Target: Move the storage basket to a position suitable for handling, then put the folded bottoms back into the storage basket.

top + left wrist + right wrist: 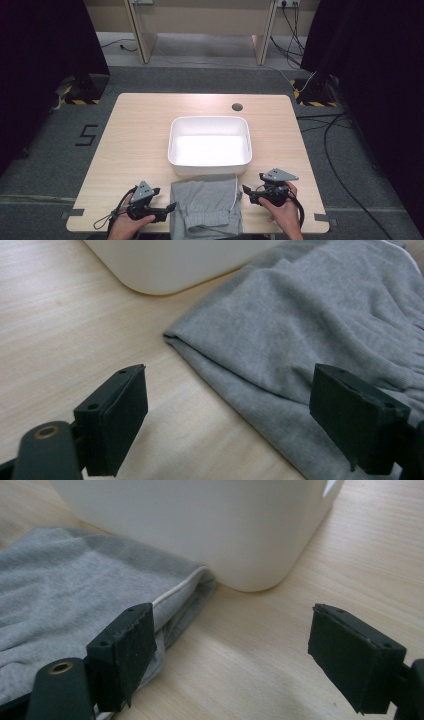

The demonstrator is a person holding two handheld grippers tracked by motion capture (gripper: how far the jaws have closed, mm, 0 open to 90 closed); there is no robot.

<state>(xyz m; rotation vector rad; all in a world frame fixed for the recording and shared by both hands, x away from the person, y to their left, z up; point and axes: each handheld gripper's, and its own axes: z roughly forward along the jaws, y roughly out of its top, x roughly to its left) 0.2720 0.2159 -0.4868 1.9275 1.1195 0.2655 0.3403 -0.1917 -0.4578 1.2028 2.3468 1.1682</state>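
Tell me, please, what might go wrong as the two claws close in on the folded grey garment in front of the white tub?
The open left claw straddles the grey garment at its folded edge, so it may pinch only the top layer and unfold it. The open right claw sits beside the white drawstring and could snag that instead. The white tub touches the garment, so a lift may nudge it.

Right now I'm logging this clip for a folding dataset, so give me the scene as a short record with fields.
garment: folded grey garment with a white drawstring, at the table's near edge
bin: white bin, empty, just behind the garment
left gripper: open, at the garment's left edge
right gripper: open, at the garment's right edge
surface: wooden table
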